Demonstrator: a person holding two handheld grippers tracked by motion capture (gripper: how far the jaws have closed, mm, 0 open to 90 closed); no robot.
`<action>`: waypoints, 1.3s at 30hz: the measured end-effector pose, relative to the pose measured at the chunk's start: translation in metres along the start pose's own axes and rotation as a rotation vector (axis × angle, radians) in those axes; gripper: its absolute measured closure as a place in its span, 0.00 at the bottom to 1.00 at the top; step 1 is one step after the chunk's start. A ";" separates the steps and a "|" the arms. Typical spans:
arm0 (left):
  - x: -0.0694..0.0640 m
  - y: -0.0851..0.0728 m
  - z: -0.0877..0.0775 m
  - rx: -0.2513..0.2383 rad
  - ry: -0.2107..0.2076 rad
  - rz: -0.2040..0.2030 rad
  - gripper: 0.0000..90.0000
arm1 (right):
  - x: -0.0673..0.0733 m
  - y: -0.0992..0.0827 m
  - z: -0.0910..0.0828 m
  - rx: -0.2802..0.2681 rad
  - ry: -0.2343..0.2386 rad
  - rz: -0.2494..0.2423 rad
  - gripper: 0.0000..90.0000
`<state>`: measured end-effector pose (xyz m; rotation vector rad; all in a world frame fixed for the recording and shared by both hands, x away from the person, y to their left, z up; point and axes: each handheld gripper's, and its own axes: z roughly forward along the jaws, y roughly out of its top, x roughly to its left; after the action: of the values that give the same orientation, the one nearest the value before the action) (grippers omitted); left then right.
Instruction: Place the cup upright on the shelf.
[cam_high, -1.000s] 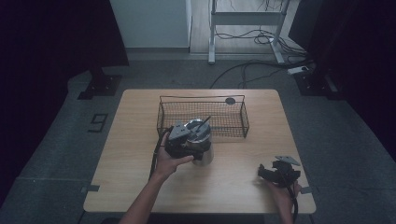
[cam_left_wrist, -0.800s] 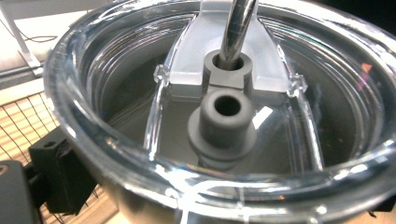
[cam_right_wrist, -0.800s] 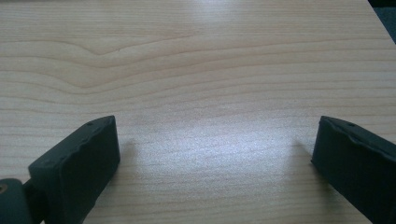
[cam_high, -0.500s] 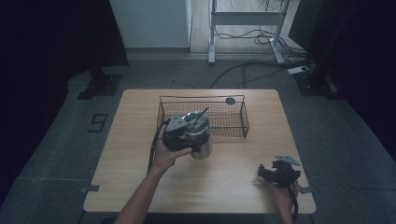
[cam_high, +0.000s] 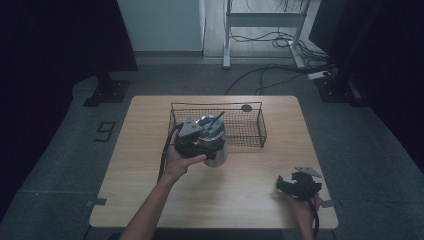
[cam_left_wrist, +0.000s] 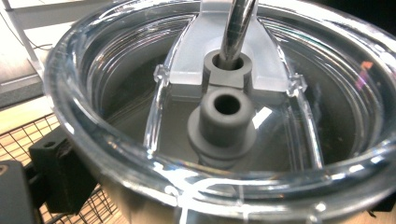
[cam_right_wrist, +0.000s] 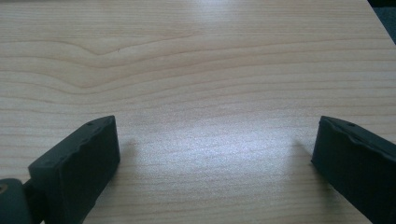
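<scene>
Steel tumbler (cam_high: 216, 150), clear-lidded, has moved closer to the basket (cam_high: 250, 131)

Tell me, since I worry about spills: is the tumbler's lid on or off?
On. The clear lid sits over the tumbler, with a metal straw through its hole.

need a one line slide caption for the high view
Left gripper holds a steel tumbler with a straw at the wire basket; right gripper rests open on the table.
</scene>
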<state>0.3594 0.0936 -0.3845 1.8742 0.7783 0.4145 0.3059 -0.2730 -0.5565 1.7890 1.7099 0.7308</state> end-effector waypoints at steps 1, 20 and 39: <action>0.000 0.000 0.000 0.000 0.000 0.000 0.04 | 0.000 0.000 0.000 0.000 0.000 0.000 0.01; 0.013 0.016 0.004 0.001 0.024 0.001 0.04 | 0.000 0.000 0.000 -0.001 -0.001 -0.002 0.01; 0.028 0.031 0.005 0.002 0.054 -0.015 0.04 | 0.000 0.000 0.000 -0.004 -0.006 0.005 0.01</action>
<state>0.3929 0.1004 -0.3607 1.8640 0.8288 0.4564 0.3059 -0.2734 -0.5568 1.7913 1.6999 0.7300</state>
